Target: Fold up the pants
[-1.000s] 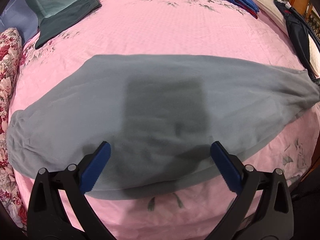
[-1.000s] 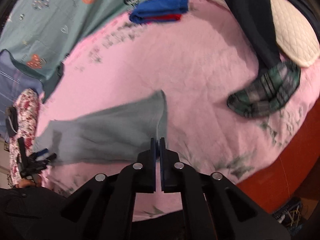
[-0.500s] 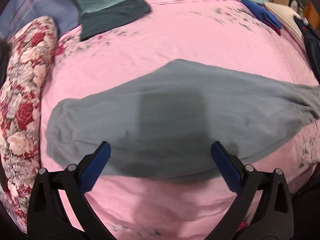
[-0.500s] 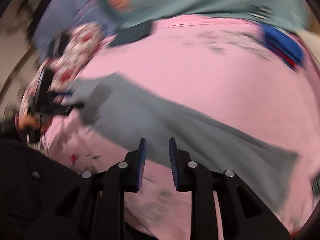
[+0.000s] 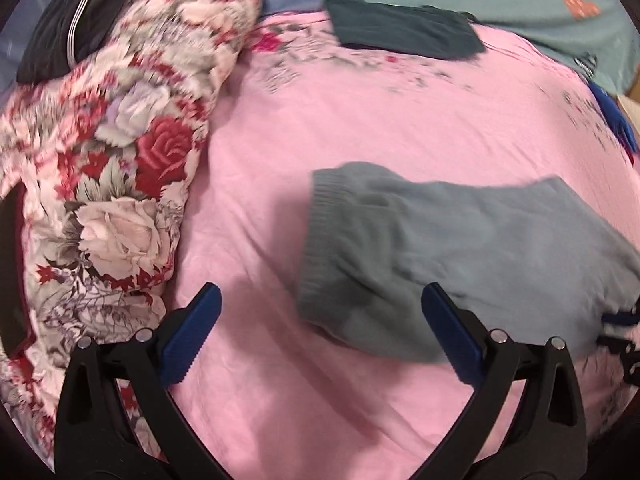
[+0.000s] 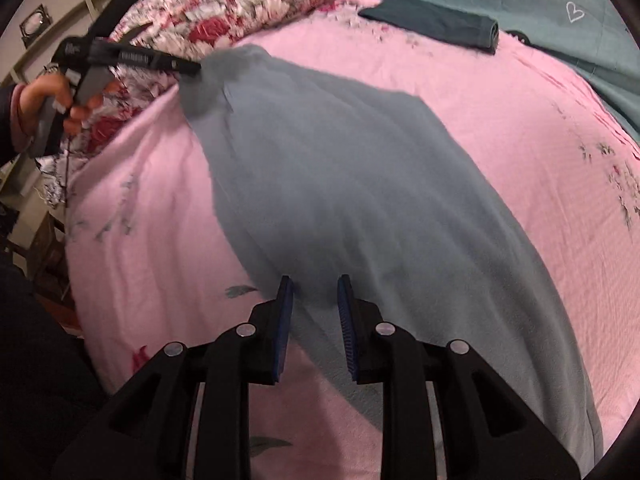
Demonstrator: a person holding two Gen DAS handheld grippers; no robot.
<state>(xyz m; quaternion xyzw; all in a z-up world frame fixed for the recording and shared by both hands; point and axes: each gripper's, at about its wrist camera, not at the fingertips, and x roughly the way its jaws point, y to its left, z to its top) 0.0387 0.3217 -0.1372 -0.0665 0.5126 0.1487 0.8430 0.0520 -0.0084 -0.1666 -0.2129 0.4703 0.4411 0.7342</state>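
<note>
The grey pants lie flat along the pink bedsheet, folded lengthwise. Their ribbed waistband faces left in the left wrist view. My left gripper is wide open, hovering over the waistband's near corner. In the right wrist view it shows from the side at the waistband end. My right gripper is partly open just above the near edge of the pants' middle, holding nothing.
A floral quilt is bunched along the left side, with a dark garment on it. A folded dark teal garment lies at the far side, by a teal blanket. The bed's near edge is just below both grippers.
My left gripper has swung left along the pants to the waistband end. My right gripper has let go of the leg end, opened, and moved to the middle of the pants.
</note>
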